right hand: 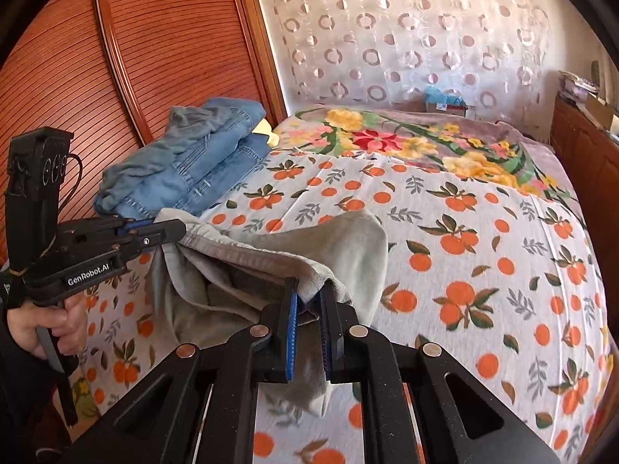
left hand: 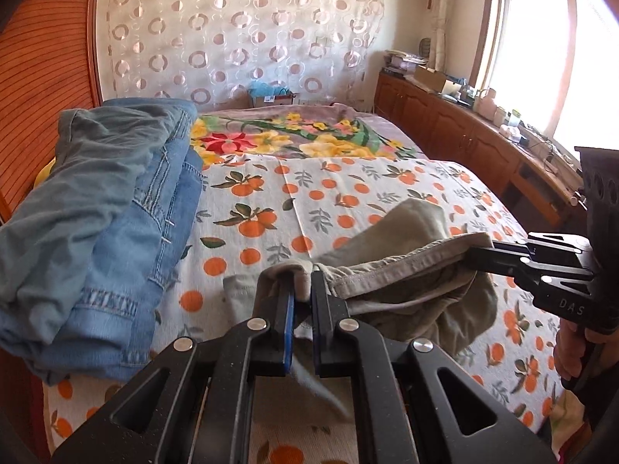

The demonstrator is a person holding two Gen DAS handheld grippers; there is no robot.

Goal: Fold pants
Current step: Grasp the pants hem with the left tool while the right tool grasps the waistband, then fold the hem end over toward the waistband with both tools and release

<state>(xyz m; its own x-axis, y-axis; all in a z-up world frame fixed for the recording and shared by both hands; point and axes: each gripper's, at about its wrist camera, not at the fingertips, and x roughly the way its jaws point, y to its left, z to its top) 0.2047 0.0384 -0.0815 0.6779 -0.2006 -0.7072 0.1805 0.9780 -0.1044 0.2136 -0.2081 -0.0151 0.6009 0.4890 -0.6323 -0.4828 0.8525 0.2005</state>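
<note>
Left wrist view showed both grippers, left gripper [left hand: 302,288] and right gripper [left hand: 470,257], jaws clenched on grey pants [left hand: 410,270] above the bed [left hand: 348,193]; folded jeans [left hand: 116,208] lay beside.

We carried two black grippers, left gripper [left hand: 301,282] with blue pads and silver screws, "GenRobot.AI" in white, right gripper [right hand: 309,295] alike, "DAS" lettering, black cable looped.
</note>
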